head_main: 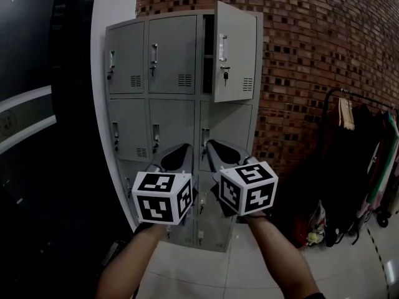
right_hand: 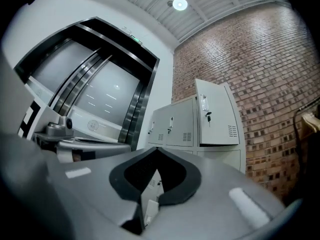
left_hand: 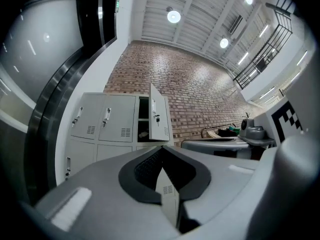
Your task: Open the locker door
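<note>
A grey locker bank (head_main: pixel 171 123) stands against the brick wall, three columns wide. Its top right door (head_main: pixel 234 52) hangs open, with a key in the lock under the handle; the other doors are closed. I hold both grippers side by side in front of the lower lockers, well short of them. My left gripper (head_main: pixel 184 147) is shut with nothing in it, and so is my right gripper (head_main: pixel 212 144). In the left gripper view the open door (left_hand: pixel 159 113) shows above the shut jaws (left_hand: pixel 161 153). The right gripper view shows that door (right_hand: pixel 217 116) beyond its closed tips (right_hand: pixel 155 152).
A curved brick wall (head_main: pixel 305 55) runs behind and to the right of the lockers. At the far right a clothes rack (head_main: pixel 365 148) holds hanging garments, with bags at its foot. A white column (head_main: pixel 115 5) and dark glass panels (head_main: pixel 31 123) are on the left. The floor (head_main: pixel 206 273) is tiled.
</note>
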